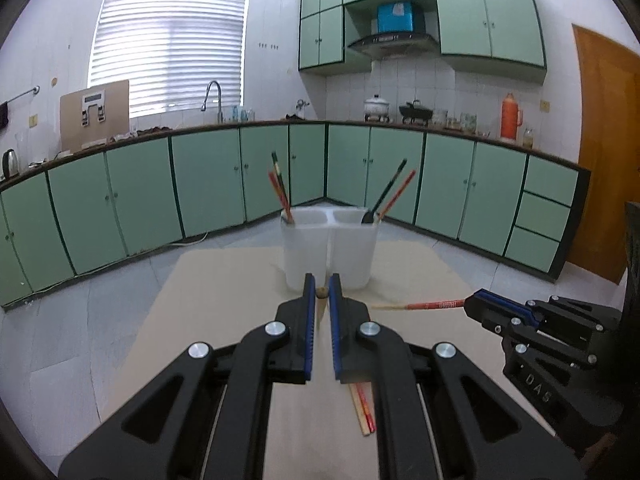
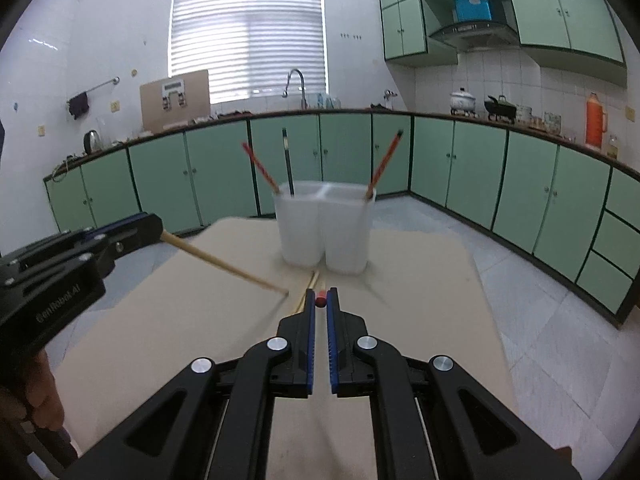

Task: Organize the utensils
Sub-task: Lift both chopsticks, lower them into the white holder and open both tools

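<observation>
Left gripper [image 1: 322, 294]: closed on a plain wooden chopstick [image 2: 224, 266], seen end-on between its jaws in its own view; in the right wrist view the stick slants from the gripper at 9 o'clock toward the desk's middle.
Loose chopsticks [image 1: 363, 410]: a pair lying flat on the desk [image 1: 224, 320], under the left gripper at about 5 o'clock of its jaws; one red, one pale.
Holder [image 1: 330, 250]: white, two compartments side by side, upright on the desk at 12 o'clock from both grippers.
Left compartment: a red chopstick [image 1: 279, 194] and a dark one lean toward 11 o'clock.
Right compartment: a dark spoon [image 1: 384, 196] and a red chopstick lean toward 1 o'clock.
Right gripper [image 2: 319, 300]: closed on a red chopstick [image 1: 434, 305], its red end showing between the jaws; in the left wrist view it points toward 9 o'clock, above the desk, just short of the holder.
</observation>
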Demonstrator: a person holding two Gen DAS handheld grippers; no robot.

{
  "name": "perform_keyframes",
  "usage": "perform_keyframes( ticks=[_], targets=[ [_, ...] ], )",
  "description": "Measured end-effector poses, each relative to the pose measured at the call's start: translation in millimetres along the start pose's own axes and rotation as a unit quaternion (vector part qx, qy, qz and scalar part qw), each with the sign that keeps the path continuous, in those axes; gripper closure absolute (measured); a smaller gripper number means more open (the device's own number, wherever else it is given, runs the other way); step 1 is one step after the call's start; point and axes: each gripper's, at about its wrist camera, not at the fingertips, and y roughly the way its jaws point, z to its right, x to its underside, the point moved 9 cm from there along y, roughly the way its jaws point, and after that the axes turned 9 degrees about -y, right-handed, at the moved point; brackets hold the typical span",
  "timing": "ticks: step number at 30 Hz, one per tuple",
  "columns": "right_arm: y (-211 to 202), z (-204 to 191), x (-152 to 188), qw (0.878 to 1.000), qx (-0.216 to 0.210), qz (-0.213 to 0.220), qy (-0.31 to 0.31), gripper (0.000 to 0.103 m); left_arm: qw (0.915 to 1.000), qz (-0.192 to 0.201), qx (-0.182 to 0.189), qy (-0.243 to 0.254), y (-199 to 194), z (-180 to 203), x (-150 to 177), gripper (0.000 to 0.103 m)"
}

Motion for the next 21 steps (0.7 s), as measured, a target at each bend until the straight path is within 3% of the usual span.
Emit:
perform_keyframes(
  ticks=[21],
  targets=[
    [6.4,16.0,-84.8,0.996,-0.088,0.000,-0.006,0.098,0.9984,0.033,0.047,-0.006,0.9,14.4,-65.5,0.097]
  ],
)
